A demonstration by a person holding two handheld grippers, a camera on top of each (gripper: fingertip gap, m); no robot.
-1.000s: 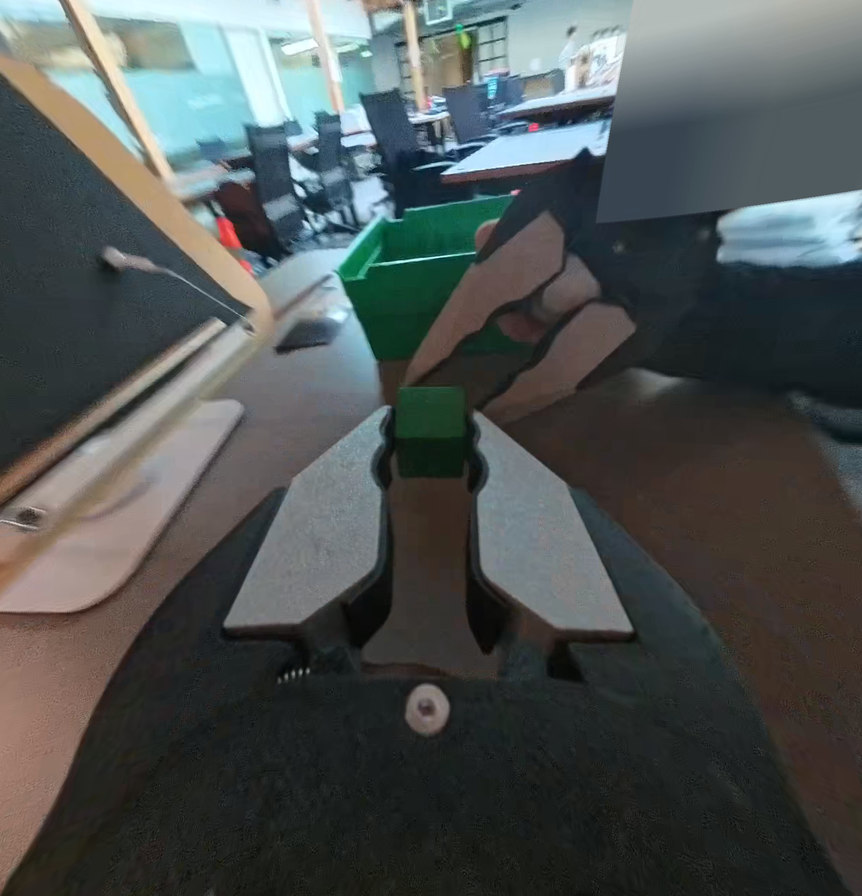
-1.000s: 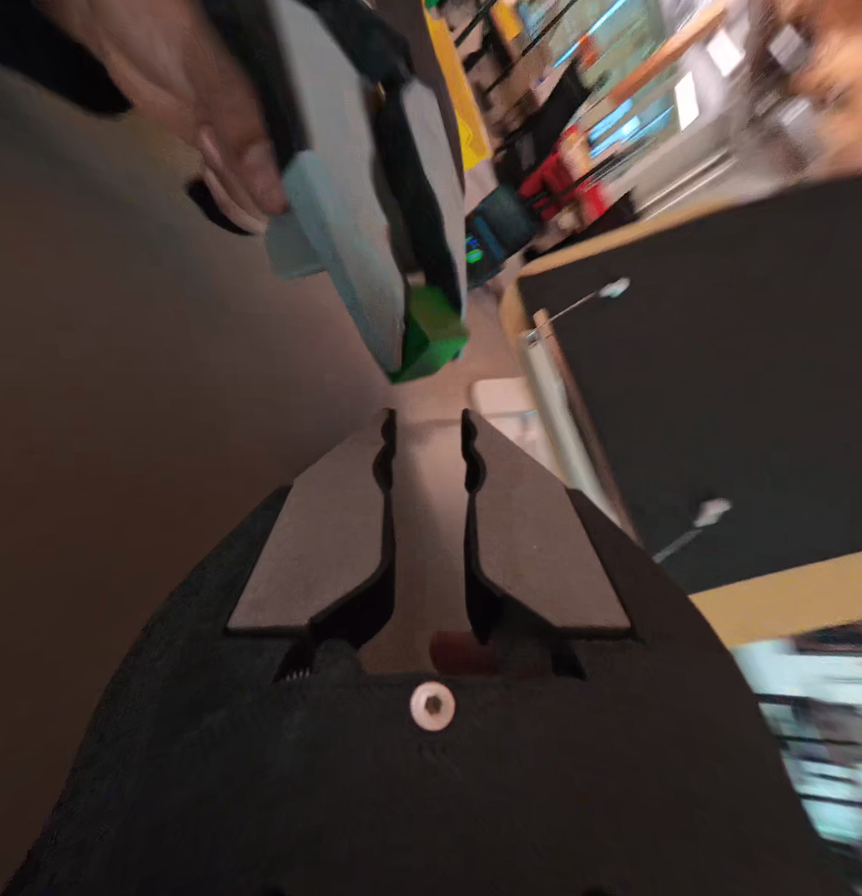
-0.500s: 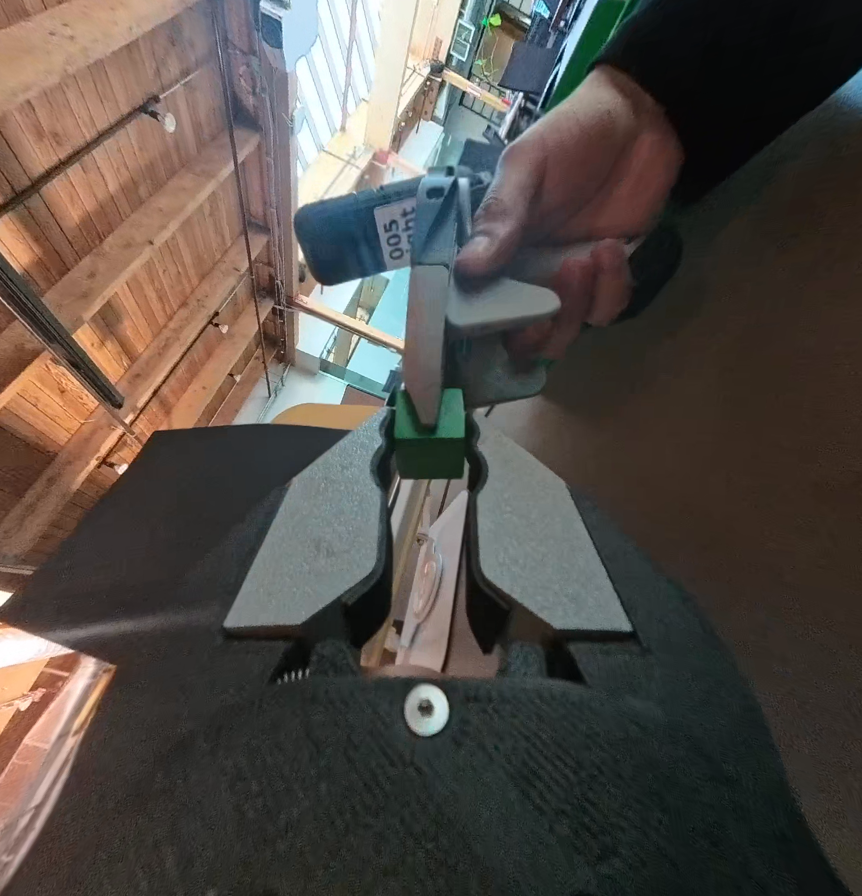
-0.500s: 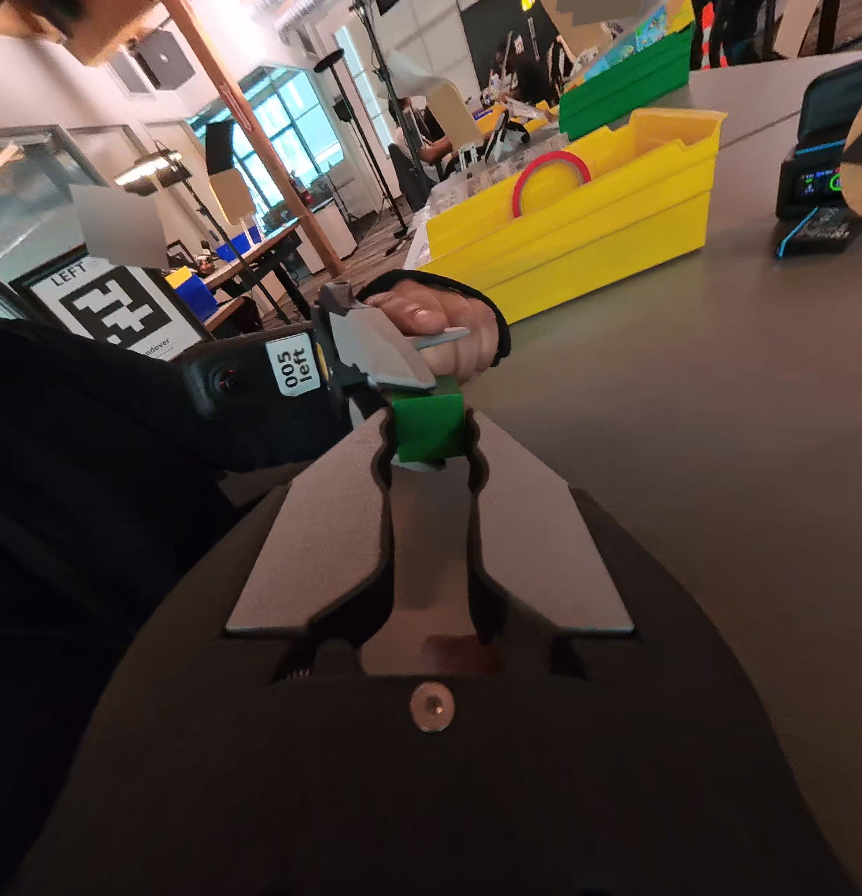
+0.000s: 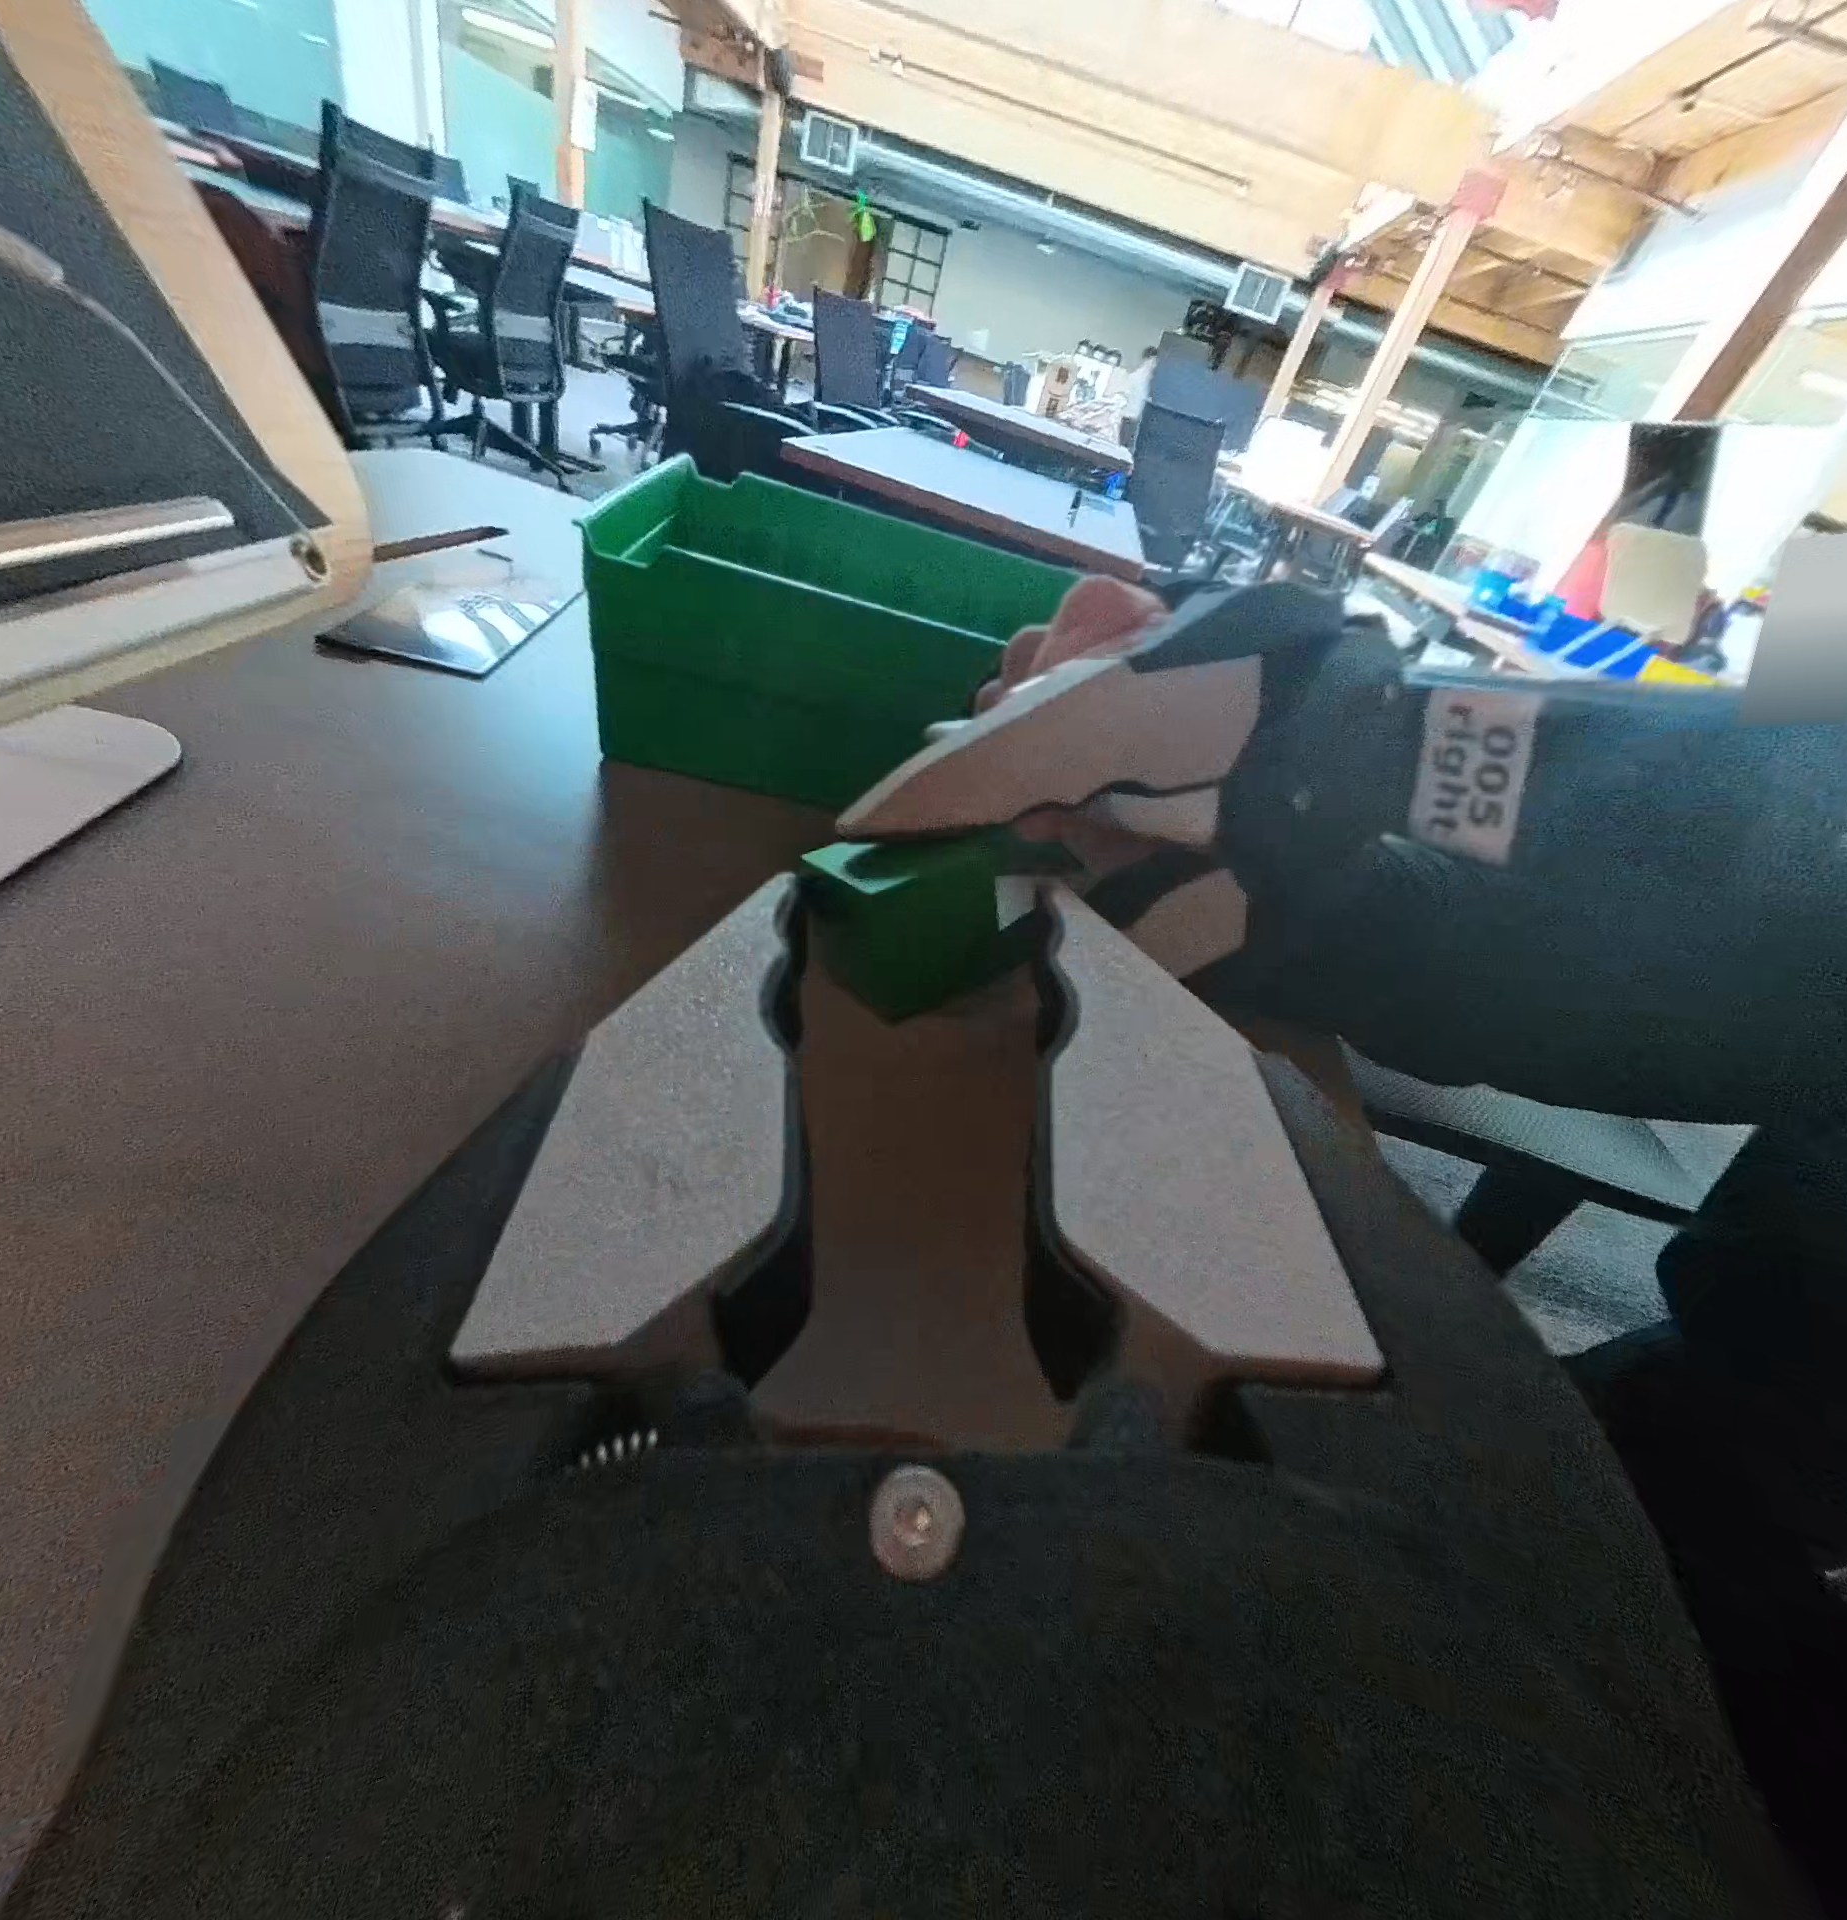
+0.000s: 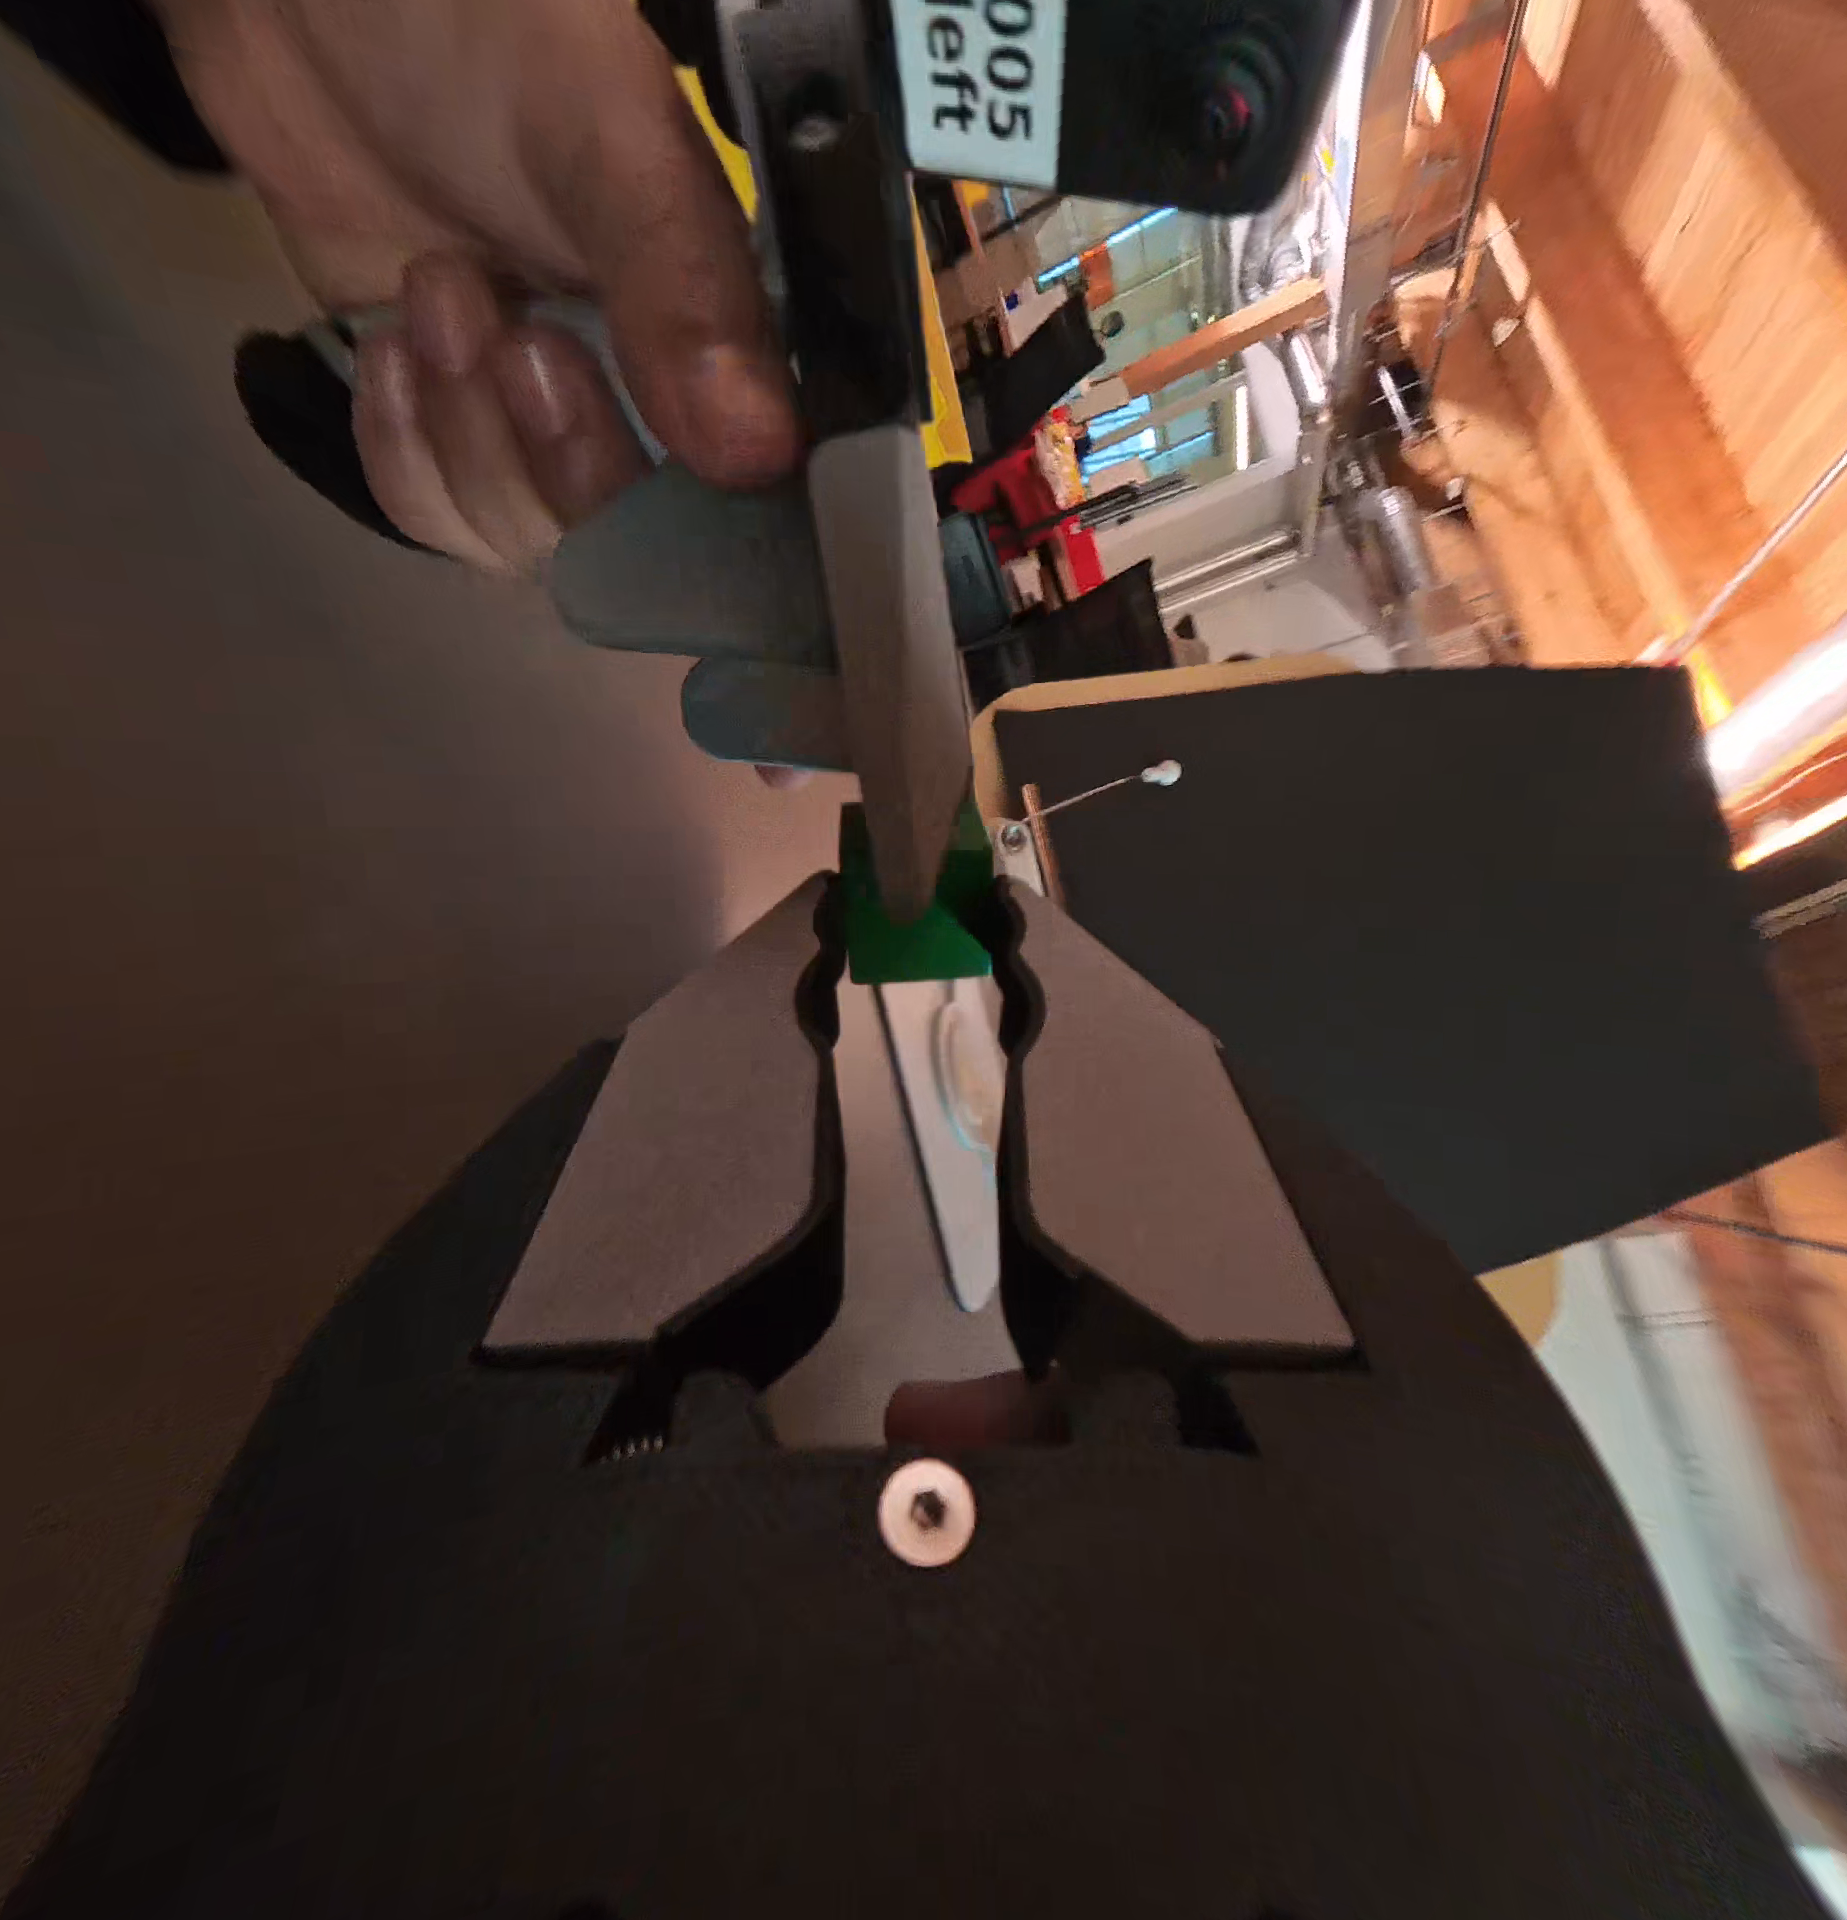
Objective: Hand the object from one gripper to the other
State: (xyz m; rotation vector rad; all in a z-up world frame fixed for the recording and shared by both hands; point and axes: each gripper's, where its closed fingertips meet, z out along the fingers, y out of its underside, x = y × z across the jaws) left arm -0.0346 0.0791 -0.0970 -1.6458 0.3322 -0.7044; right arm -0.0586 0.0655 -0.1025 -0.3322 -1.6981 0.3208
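A small green block (image 5: 898, 945) sits between the tips of my left gripper (image 5: 919, 914), above the dark table. The left jaws stand wider than the block and the block sits tilted in the gap. The right gripper comes in from the right with one finger (image 5: 1054, 748) above the block and one below. In the right wrist view my right gripper (image 6: 914, 925) is shut on the green block (image 6: 914, 951), its pads against both sides. A finger (image 6: 898, 727) of the left gripper crosses the block's front face, edge on.
A green bin (image 5: 794, 665) stands on the brown table (image 5: 327, 935) just behind the handover. A black panel with a light wooden edge (image 5: 67, 364) and a white stand base (image 5: 46, 790) are at the left. A person's hand (image 6: 503, 260) holds the left gripper. Office chairs and desks are farther back.
Both grippers have rotated with the block between them. The left jaws have spread wider than half a second ago. The right jaws stay closed on the block.
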